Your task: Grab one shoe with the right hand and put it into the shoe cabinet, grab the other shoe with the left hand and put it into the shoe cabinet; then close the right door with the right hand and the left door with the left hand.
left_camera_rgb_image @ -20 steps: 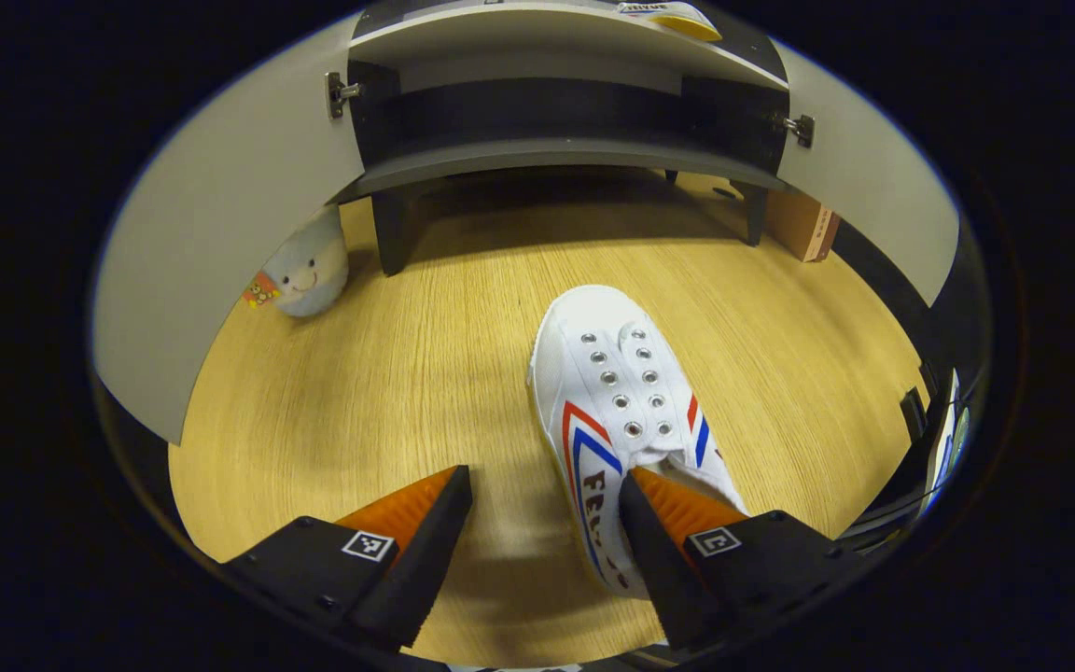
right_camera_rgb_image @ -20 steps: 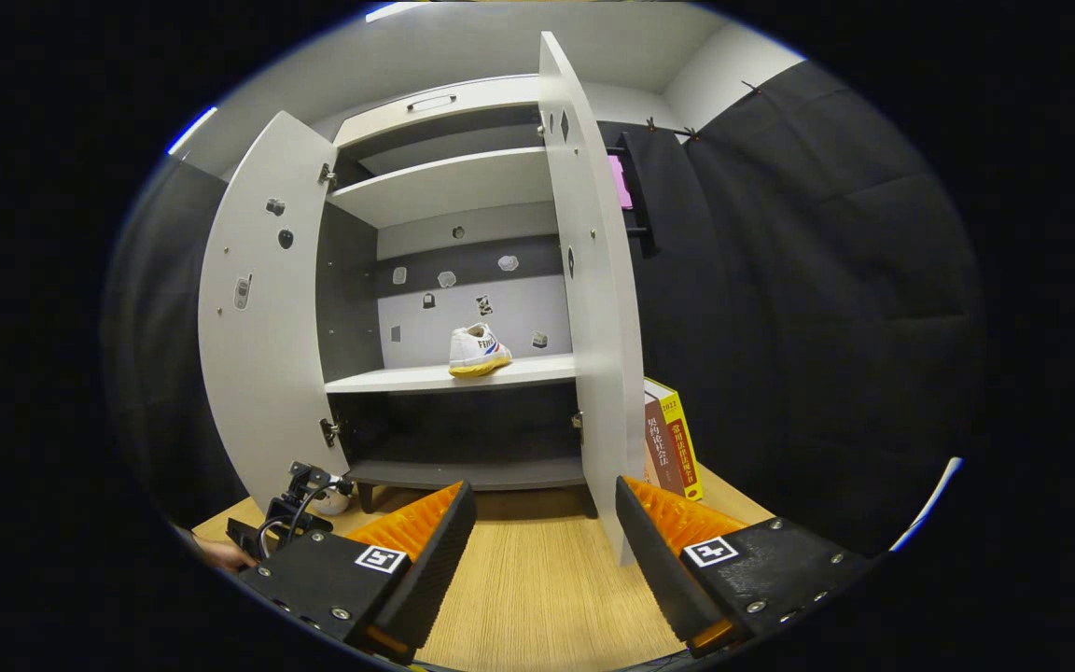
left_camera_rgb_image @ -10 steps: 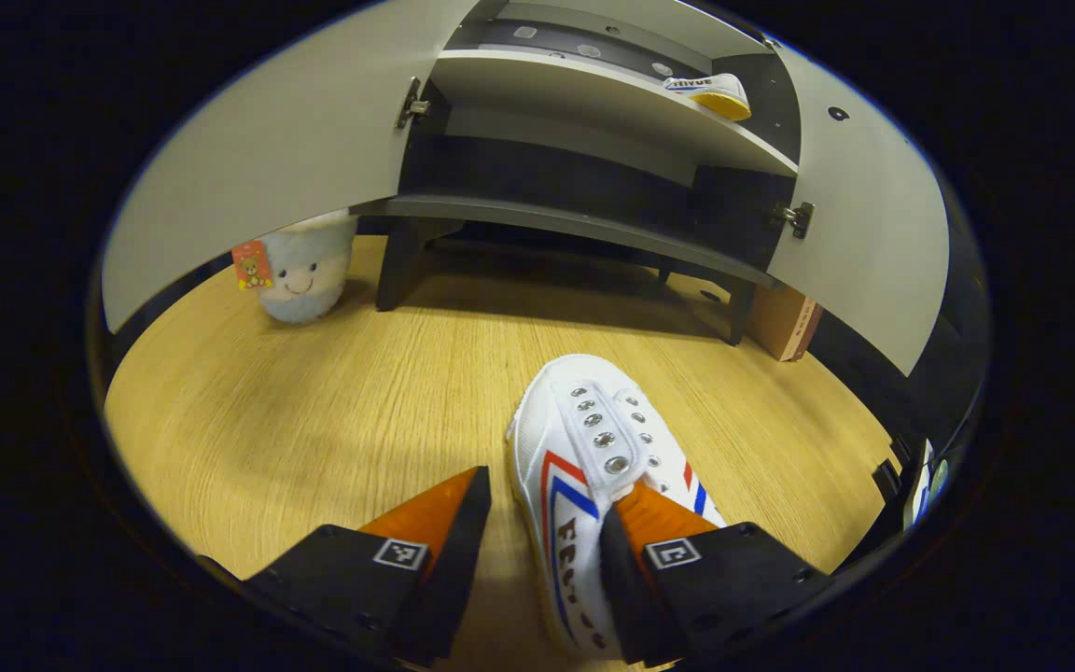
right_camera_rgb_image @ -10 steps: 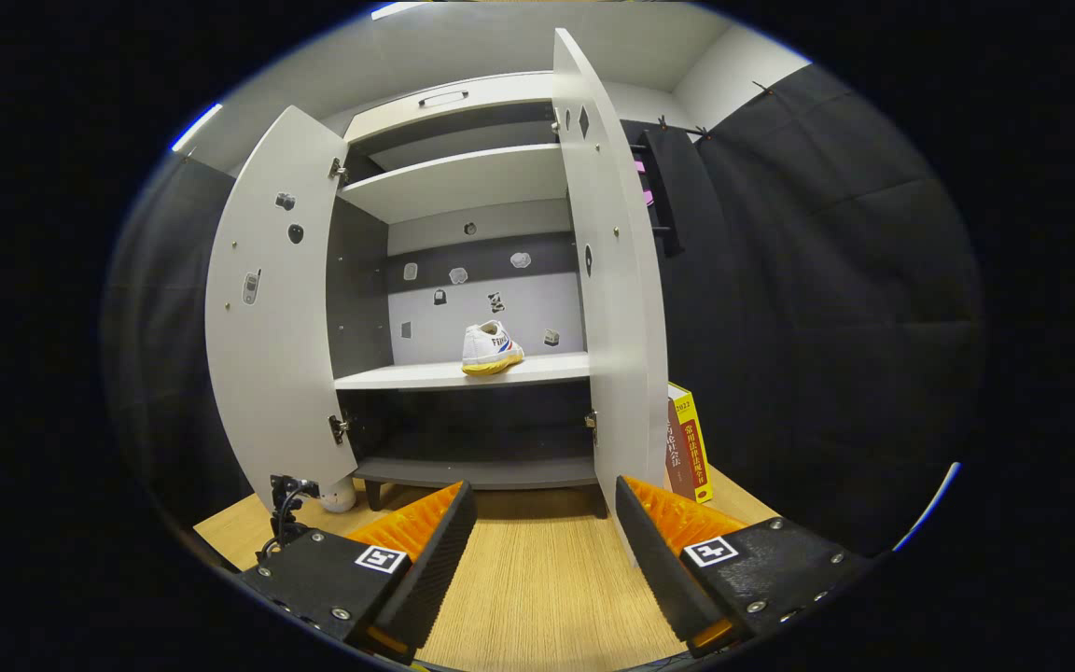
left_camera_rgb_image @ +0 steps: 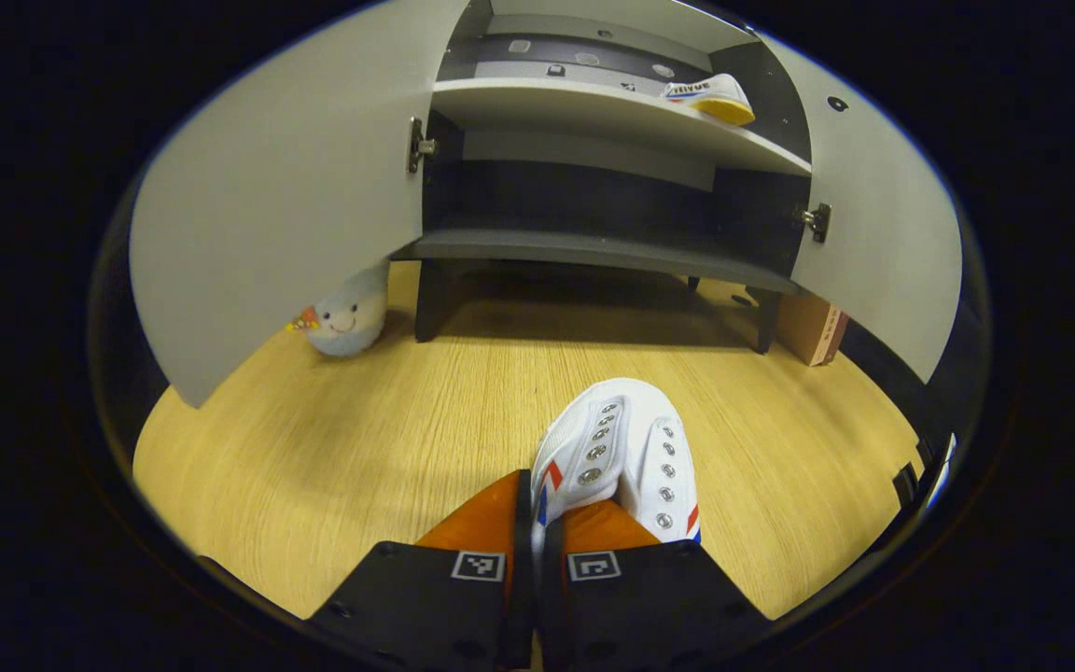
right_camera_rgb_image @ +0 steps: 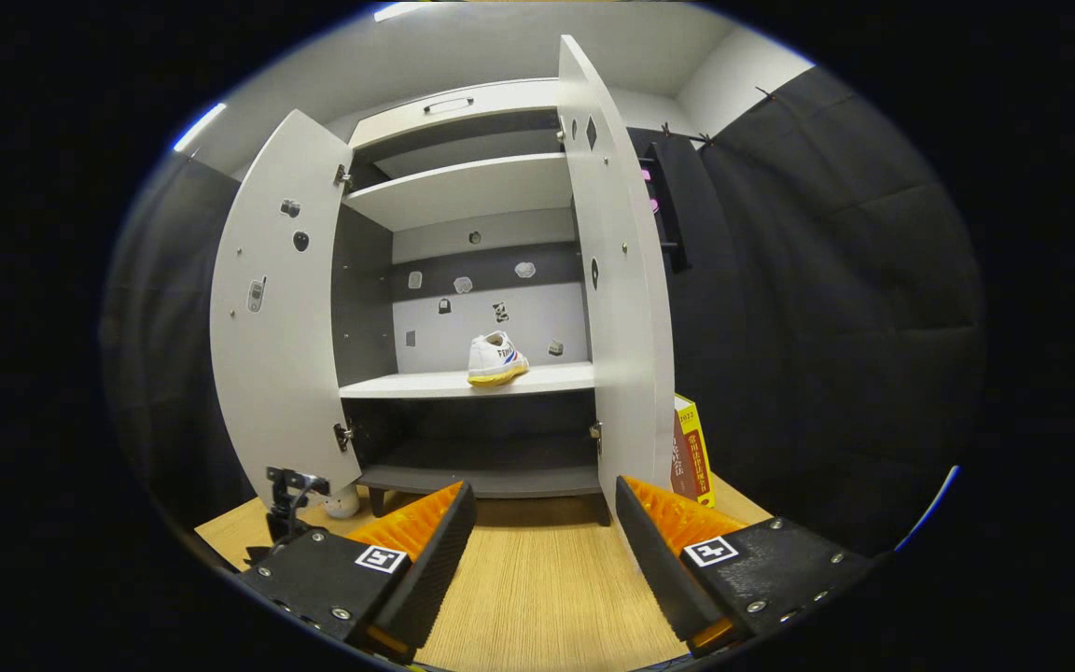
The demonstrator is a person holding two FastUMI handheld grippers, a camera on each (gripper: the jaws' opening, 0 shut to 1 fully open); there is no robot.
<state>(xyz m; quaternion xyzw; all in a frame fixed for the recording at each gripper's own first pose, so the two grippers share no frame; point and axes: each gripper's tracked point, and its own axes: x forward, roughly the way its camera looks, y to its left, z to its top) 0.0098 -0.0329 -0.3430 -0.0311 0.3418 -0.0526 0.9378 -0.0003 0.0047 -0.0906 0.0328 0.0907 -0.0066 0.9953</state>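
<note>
Wooden floor (left_camera_rgb_image: pixel 388 420) holds a plush toy (left_camera_rgb_image: pixel 346 315) at ten o'clock; left gripper (left_camera_rgb_image: pixel 532 523) pinches the shoe (left_camera_rgb_image: pixel 626 448); right gripper (right_camera_rgb_image: pixel 542 523) gapes wide before the cabinet (right_camera_rgb_image: pixel 463 280).

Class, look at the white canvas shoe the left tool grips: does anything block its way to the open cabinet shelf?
Nothing visible does. The white canvas shoe is pinched in the left tool. Ahead lies bare wooden floor; both grey doors stand open. The other shoe sits at the shelf's right, leaving room.

Wooden floor (left_camera_rgb_image: pixel 360 420) — black cloth wall (right_camera_rgb_image: pixel 827 308)
</note>
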